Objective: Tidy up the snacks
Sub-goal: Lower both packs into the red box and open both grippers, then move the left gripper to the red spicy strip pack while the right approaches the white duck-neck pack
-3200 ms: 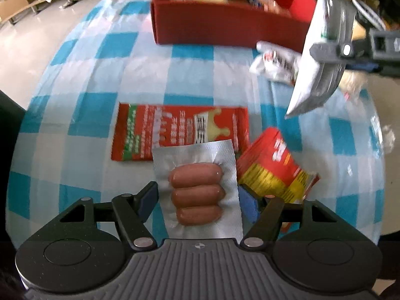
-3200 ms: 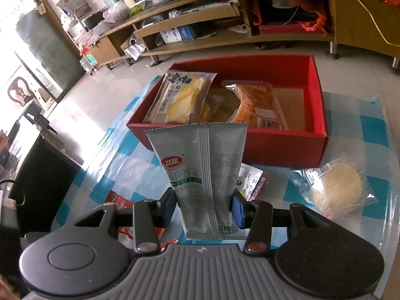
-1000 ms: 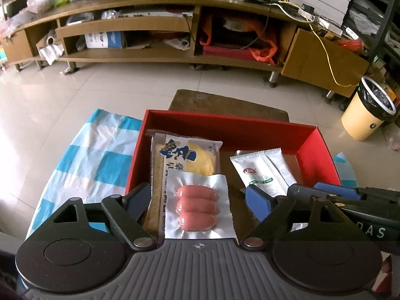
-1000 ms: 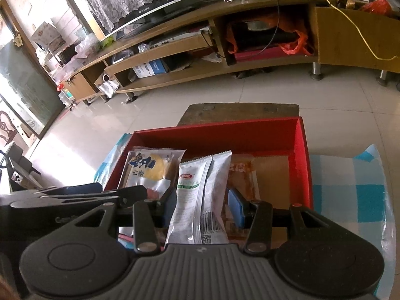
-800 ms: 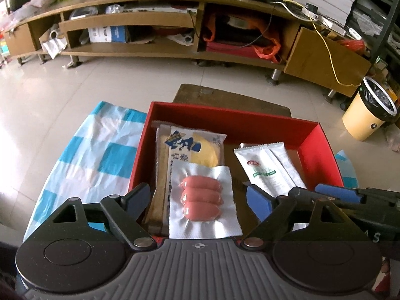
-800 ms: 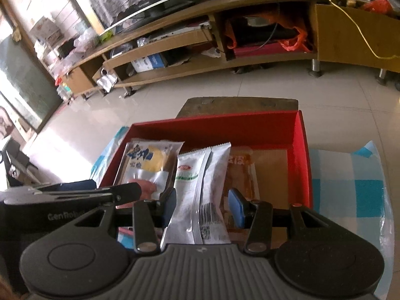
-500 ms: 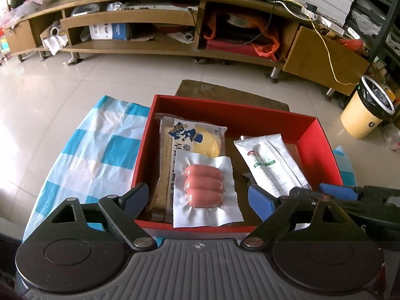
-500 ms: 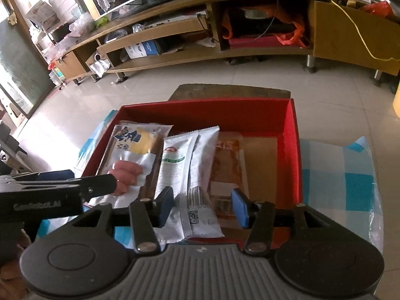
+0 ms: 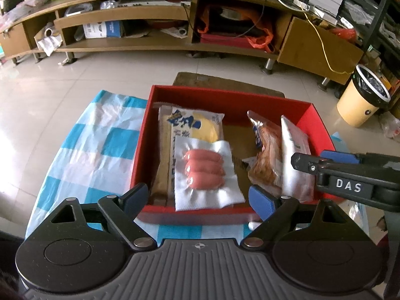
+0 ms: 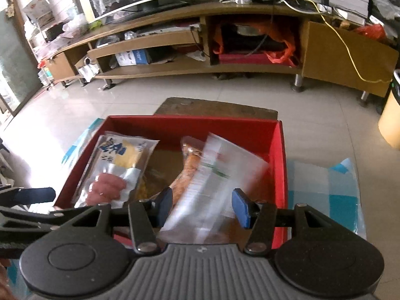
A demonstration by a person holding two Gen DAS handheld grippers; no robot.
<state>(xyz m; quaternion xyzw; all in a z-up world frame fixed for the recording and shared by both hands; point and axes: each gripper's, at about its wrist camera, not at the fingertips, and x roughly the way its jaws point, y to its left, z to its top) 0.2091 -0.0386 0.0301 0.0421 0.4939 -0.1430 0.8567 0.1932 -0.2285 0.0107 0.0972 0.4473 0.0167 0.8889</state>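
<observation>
Writing: "DAS" on right gripper (image 9: 300,161)
Grippers: right and left gripper (image 9: 198,196) both released
Table: blue-checked cloth (image 9: 100,150), red box (image 9: 225,97)
Room, 12 o'clock: TV stand (image 9: 162,12)

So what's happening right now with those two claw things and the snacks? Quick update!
Left hand-held gripper open, empty. Right hand-held gripper open; white pouch blurred between its fingers. Sausage pack lying in red box. Nothing blocking.

Left tongs (image 9: 200,196) and right tongs (image 10: 202,207) both spread wide, side by side.
</observation>
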